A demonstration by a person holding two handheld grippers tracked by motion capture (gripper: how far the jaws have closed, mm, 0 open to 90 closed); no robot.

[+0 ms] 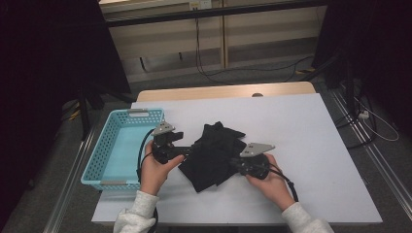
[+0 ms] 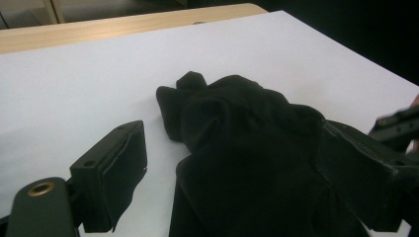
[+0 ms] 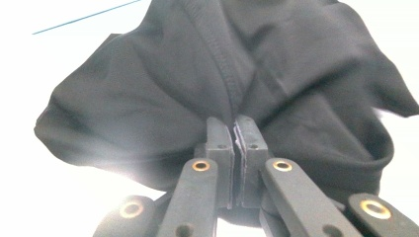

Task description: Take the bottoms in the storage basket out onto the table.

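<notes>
**Black cloth pinched on the white surface, basket at the side**

Dim room, dark to left and right of the high view; pale wall panels and trailing cables along the top of the frame. A white surface [image 1: 311, 145] fills the middle, with a strip of light wood along its far edge.

A turquoise mesh basket [image 1: 104, 150] sits at centre left of the high view, on the surface's left edge. What its inside holds I cannot tell.

The black cloth [image 1: 216, 153] lies crumpled in the middle of that view, slightly below centre, resting on the surface between the two hands. Just beside the basket, not in it.

The left gripper [image 1: 182, 151] comes in from lower left, held in the person's left hand [image 1: 154, 170], grey plate on top, pointing across toward the cloth. In the left gripper view its jaws stand wide apart: one pad at lower left over bare white, the other at lower right against the heap of fabric. The cloth bulks up between them, not squeezed.

The right gripper [image 1: 232, 164] comes in from lower right, in the right hand [image 1: 272, 182]. In the right gripper view its jaws are pressed together at centre frame, clamped on a fold of the cloth [image 3: 217, 74] right beside a stitched seam; fabric bunches around the tips.

Grey-white sleeves show at the bottom edge of the high view.
</notes>
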